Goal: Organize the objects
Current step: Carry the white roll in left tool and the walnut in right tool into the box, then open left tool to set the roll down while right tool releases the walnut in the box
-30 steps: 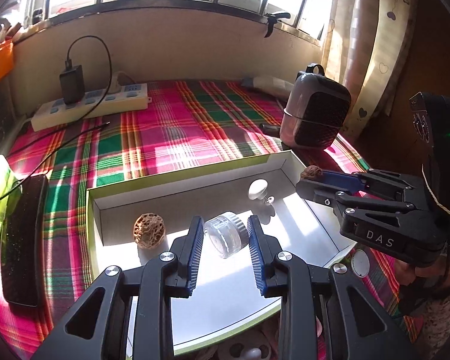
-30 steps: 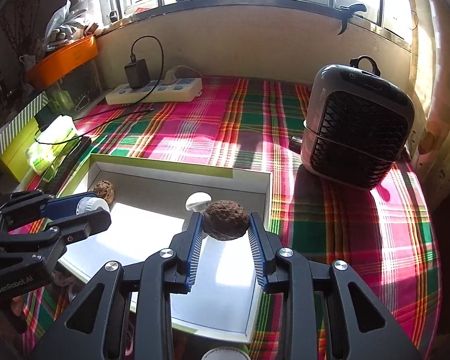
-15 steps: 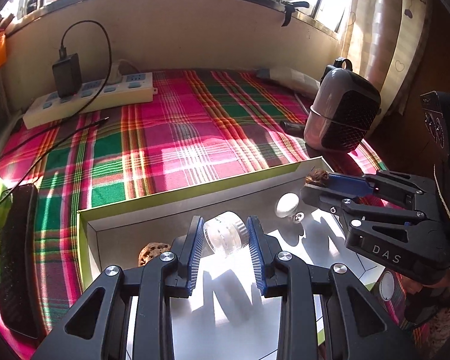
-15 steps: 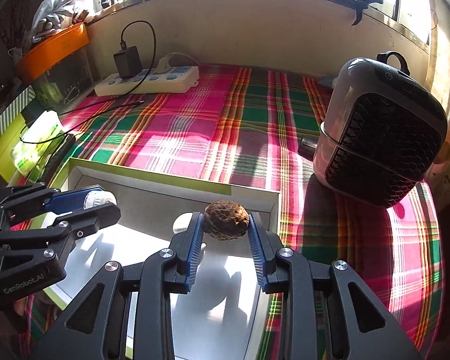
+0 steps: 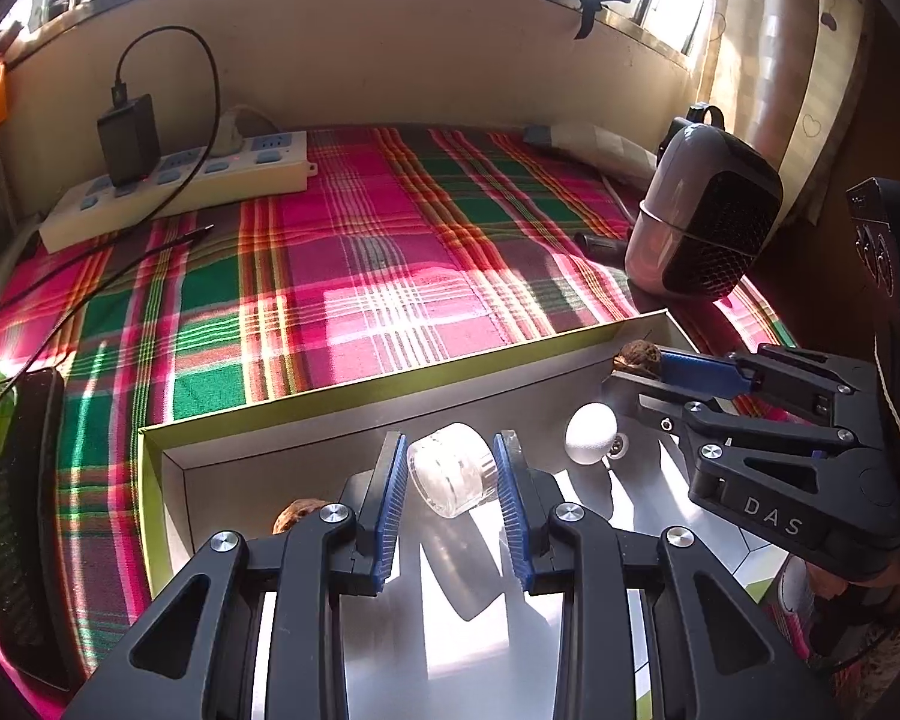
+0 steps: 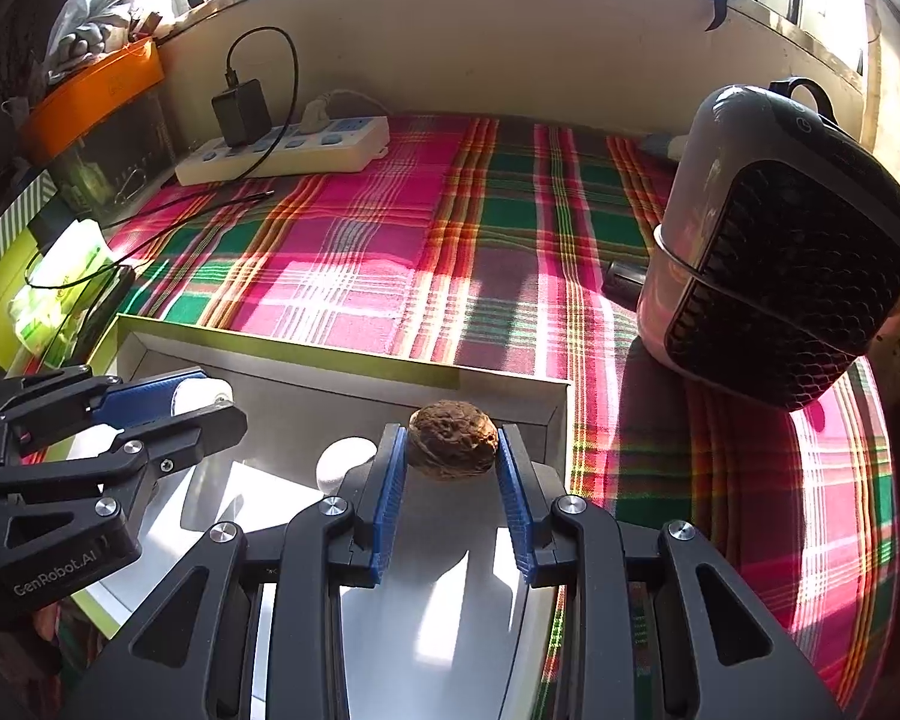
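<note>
My left gripper [image 5: 450, 468] is shut on a small clear jar [image 5: 453, 471] and holds it above the shallow white box [image 5: 354, 405] with green rim. My right gripper [image 6: 453, 450] is shut on a brown walnut [image 6: 453, 439] above the box's right end [image 6: 561, 405]. In the left wrist view the right gripper [image 5: 639, 369] shows at the right with the walnut [image 5: 636, 354]. In the right wrist view the left gripper [image 6: 204, 399] shows at the left with the jar [image 6: 201, 393]. A second walnut [image 5: 297, 515] and a white knob [image 5: 591, 426] lie in the box.
A plaid cloth [image 5: 360, 252] covers the table. A power strip with a charger [image 5: 180, 180] lies at the back left. A small heater [image 6: 786, 288] stands at the right. A black object [image 5: 24, 516] and green packet [image 6: 54, 282] lie left of the box.
Both grippers have risen and moved forward over the box, each still holding its object. The box now sits lower in both views.
</note>
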Demonstrator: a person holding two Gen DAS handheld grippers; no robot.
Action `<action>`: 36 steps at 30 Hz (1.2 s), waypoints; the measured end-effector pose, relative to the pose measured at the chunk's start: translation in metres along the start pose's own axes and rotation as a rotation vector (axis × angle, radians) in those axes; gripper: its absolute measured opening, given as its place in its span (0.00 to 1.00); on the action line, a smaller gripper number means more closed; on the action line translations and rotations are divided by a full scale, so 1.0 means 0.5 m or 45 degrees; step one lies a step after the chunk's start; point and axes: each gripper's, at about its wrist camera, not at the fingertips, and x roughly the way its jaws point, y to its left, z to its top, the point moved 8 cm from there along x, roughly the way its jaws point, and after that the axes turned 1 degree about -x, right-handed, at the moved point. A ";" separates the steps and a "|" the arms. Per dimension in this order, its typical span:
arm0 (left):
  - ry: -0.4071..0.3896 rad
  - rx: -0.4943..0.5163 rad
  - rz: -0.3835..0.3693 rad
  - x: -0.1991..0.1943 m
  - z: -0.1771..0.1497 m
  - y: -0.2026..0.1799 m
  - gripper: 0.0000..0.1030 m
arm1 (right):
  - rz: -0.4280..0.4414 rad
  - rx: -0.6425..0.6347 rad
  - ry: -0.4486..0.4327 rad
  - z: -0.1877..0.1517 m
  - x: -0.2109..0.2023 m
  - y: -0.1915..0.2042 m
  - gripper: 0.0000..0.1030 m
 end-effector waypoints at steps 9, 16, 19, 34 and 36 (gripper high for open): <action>0.024 0.006 0.026 0.007 -0.002 0.004 0.27 | 0.005 -0.007 0.005 0.000 0.001 0.004 0.31; 0.029 0.010 0.032 0.009 -0.001 0.005 0.27 | 0.008 -0.006 0.005 0.001 0.002 0.005 0.31; 0.031 0.008 0.033 0.009 -0.001 0.006 0.27 | 0.008 -0.005 0.004 0.002 0.003 0.005 0.31; 0.023 -0.017 0.036 0.006 -0.001 0.014 0.27 | 0.003 0.005 -0.001 0.001 0.002 0.004 0.31; 0.018 -0.022 0.036 0.003 -0.001 0.015 0.28 | 0.006 0.007 -0.004 0.002 0.000 0.006 0.35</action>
